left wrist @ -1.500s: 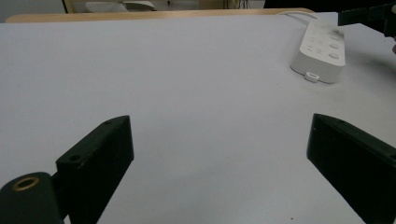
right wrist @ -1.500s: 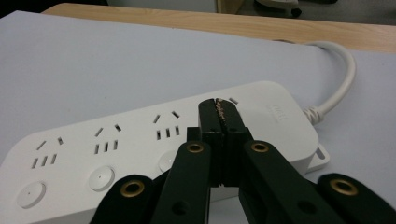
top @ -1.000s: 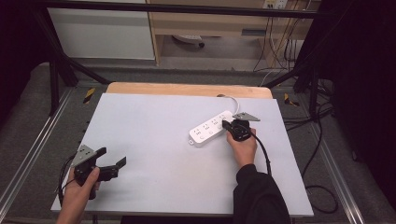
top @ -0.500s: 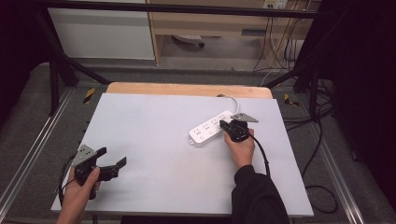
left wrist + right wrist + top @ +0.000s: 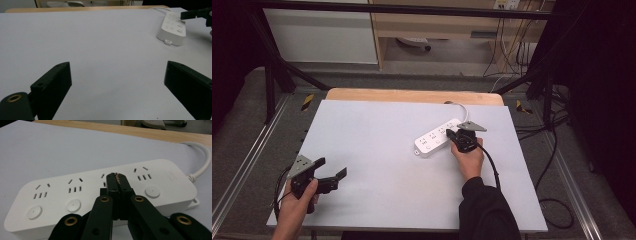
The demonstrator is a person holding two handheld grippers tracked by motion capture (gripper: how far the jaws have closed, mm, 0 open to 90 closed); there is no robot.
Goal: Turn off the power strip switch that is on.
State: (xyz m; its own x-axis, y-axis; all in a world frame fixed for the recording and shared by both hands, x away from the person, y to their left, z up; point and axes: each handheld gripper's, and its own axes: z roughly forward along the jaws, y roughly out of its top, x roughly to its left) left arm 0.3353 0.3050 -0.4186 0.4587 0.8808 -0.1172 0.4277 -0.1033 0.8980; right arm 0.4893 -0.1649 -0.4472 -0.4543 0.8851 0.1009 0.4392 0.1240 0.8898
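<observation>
A white power strip (image 5: 434, 139) with several sockets and round switch buttons lies at an angle on the right half of the grey table. My right gripper (image 5: 452, 134) is shut with nothing between its jaws. In the right gripper view its tips (image 5: 116, 176) sit over the top of the strip (image 5: 62, 195), covering the spot between two visible buttons. I cannot tell whether the tips touch the strip. My left gripper (image 5: 332, 168) is held low at the table's front left, open and empty. In the left gripper view its jaws (image 5: 116, 75) stand wide apart, and the strip (image 5: 172, 27) lies far off.
The strip's white cable (image 5: 460, 107) runs off over the wooden back edge (image 5: 412, 95) of the table. The grey table top (image 5: 377, 150) is bare between the two grippers. Metal rails (image 5: 572, 185) run along both sides, with black cables (image 5: 552, 165) on the floor at the right.
The right gripper has edged slightly left over the power strip. The left gripper has barely moved.
</observation>
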